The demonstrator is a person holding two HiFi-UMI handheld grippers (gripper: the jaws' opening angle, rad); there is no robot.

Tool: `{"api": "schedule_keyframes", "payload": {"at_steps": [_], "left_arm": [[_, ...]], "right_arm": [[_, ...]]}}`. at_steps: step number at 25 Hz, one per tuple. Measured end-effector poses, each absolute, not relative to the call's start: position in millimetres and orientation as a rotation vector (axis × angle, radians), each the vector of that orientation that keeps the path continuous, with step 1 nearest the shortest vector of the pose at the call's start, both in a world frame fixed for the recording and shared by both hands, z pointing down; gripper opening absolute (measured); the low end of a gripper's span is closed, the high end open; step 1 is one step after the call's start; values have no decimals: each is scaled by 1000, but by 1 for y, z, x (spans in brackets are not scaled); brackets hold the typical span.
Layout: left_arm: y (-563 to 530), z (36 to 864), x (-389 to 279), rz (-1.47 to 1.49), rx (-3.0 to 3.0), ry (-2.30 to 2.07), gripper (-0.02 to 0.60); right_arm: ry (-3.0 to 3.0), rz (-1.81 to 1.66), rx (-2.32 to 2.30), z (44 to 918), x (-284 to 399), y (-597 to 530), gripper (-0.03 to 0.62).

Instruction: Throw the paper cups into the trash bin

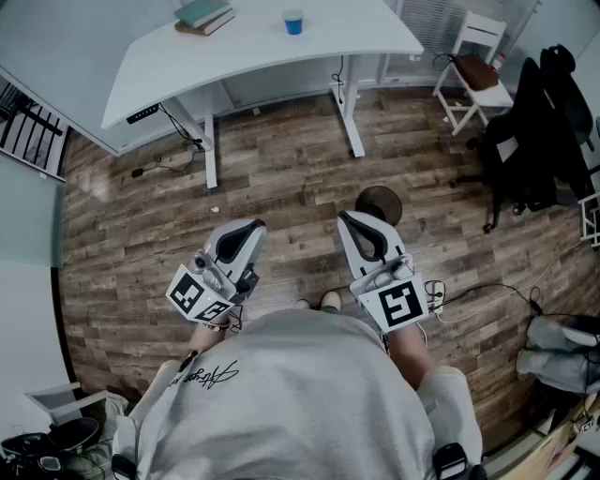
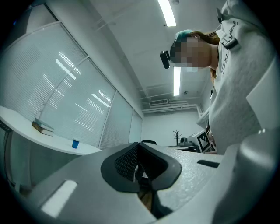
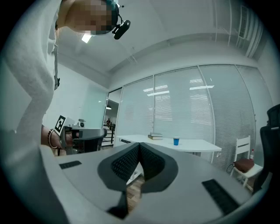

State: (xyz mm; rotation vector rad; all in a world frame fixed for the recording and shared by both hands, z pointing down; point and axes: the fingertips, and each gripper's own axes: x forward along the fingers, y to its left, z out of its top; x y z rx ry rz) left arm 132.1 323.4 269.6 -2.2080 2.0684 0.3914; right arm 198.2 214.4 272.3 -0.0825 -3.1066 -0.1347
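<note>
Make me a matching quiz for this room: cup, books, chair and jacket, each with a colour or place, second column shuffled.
Things:
1 cup
2 books
3 chair
4 jacket

Descriptions:
A white, right of the desk
B blue, on the desk
C black, draped at the room's right edge
D stacked on the desk, left of the cup in the head view

Pairs: 1-B, 2-D, 3-A, 4-C

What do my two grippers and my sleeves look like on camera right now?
The left gripper and right gripper are pale grey rounded shells; their fingers have black textured pads. Each carries a white cube with black square markers. The person wears a light grey sweatshirt with dark script printed on it.
</note>
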Motion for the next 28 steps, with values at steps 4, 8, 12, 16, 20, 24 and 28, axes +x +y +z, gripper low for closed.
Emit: {"api": "schedule_keyframes", "payload": {"at_steps": [4, 8, 12, 16, 20, 24, 28], "left_arm": [[326, 270, 130, 395, -2205, 2078, 3], [325, 270, 129, 399, -2209, 2078, 3], [324, 270, 132, 401, -2210, 2075, 3], [321, 272, 134, 397, -2208, 2083, 3], [317, 272, 137, 400, -2208, 2083, 3], [309, 273, 142, 398, -2209, 2085, 3], [302, 274, 151, 402, -2198, 2085, 3]], "right_arm": [[-3107, -130, -85, 272, 196, 216, 9], [-3103, -126, -85, 272, 195, 216, 9], [-3100, -129, -89, 274, 198, 216, 9], [-3102, -131, -92, 276, 200, 213, 9], [-3108, -111, -74, 275, 204, 207, 9], [-3103, -71, -28, 277, 208, 193, 9], [-3105, -101, -42, 279, 217, 187, 9]]}}
